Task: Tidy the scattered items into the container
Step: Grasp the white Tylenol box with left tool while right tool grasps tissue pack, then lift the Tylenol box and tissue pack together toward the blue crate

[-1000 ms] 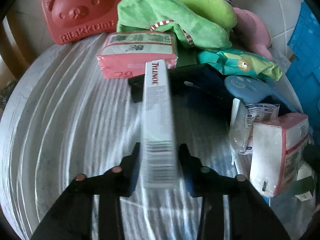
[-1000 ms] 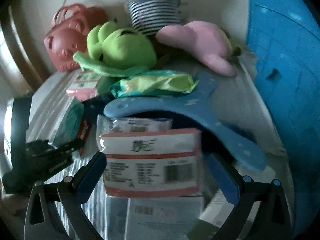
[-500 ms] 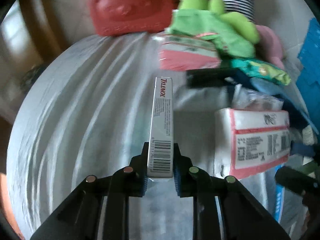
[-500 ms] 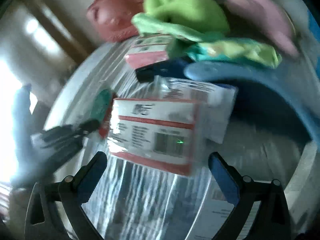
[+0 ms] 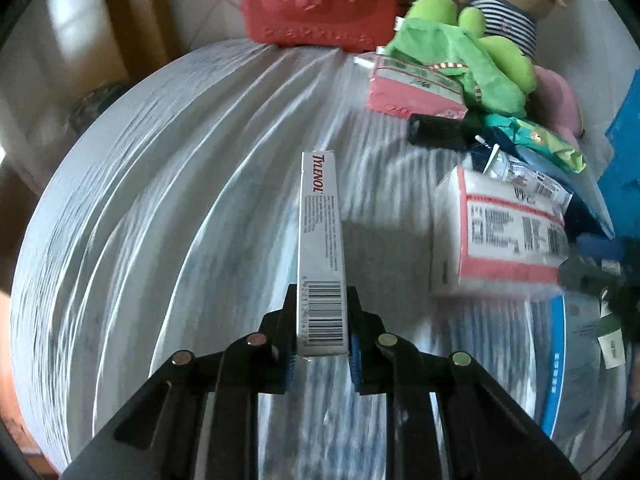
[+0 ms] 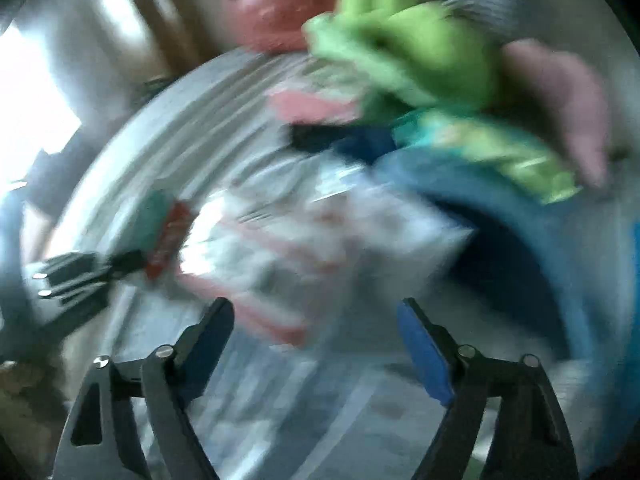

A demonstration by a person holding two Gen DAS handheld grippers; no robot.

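tylenol box [image 5: 321, 240] edge-up, long axis pointing away from left hand-held gripper [image 5: 322, 334]

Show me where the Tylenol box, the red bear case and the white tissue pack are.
Tylenol box [image 5: 321, 240]: left wrist view, middle of its narrow printed side.
Red bear case [image 5: 320, 0]: left wrist view, on the bear face.
White tissue pack [image 5: 504, 232]: left wrist view, on its printed label.
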